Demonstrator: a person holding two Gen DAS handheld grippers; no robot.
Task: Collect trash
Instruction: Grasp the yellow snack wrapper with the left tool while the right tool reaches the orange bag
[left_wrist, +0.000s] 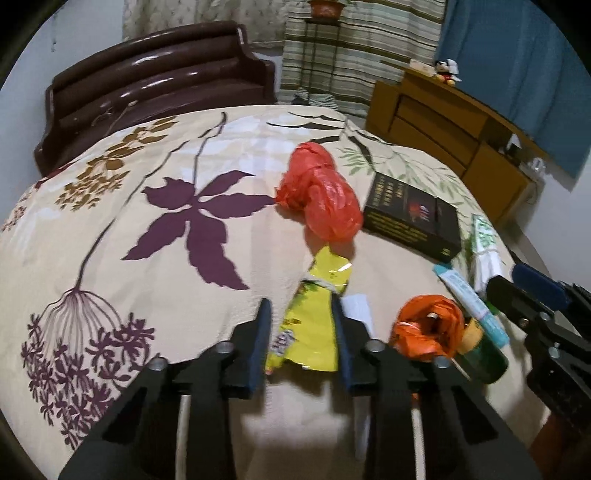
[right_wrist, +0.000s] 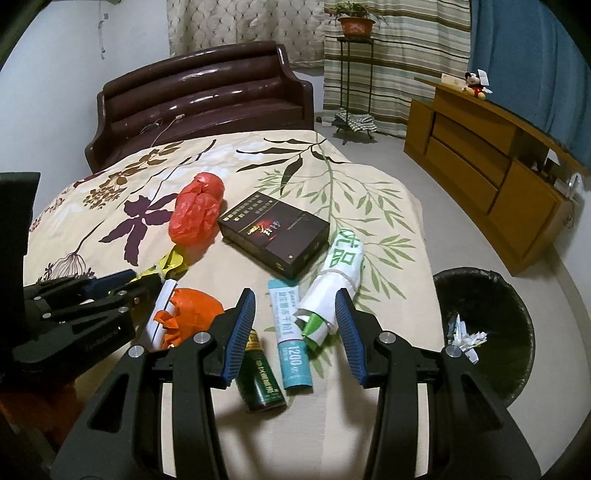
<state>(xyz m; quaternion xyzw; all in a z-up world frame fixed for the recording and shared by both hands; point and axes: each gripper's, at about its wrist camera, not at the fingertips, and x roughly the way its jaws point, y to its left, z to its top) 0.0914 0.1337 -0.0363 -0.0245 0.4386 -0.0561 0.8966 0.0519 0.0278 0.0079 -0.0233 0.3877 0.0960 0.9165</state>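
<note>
Trash lies on the floral bed cover (left_wrist: 110, 229). My left gripper (left_wrist: 301, 306) is open, its fingers on either side of a yellow snack wrapper (left_wrist: 310, 328); I cannot tell if they touch it. It also shows in the right wrist view (right_wrist: 122, 282). My right gripper (right_wrist: 295, 299) is open above a teal tube (right_wrist: 291, 339), a green bottle (right_wrist: 262, 380) and a white-green crumpled bag (right_wrist: 336, 284). A red plastic bag (left_wrist: 321, 192), an orange bag (left_wrist: 428, 328) and a dark box (left_wrist: 413, 218) lie nearby.
A black-lined bin (right_wrist: 484, 328) with paper scraps stands on the floor right of the bed. A wooden cabinet (right_wrist: 491, 177) lines the right wall. A brown headboard (right_wrist: 203, 99) is at the far end. A plant stand (right_wrist: 352, 74) is by the curtains.
</note>
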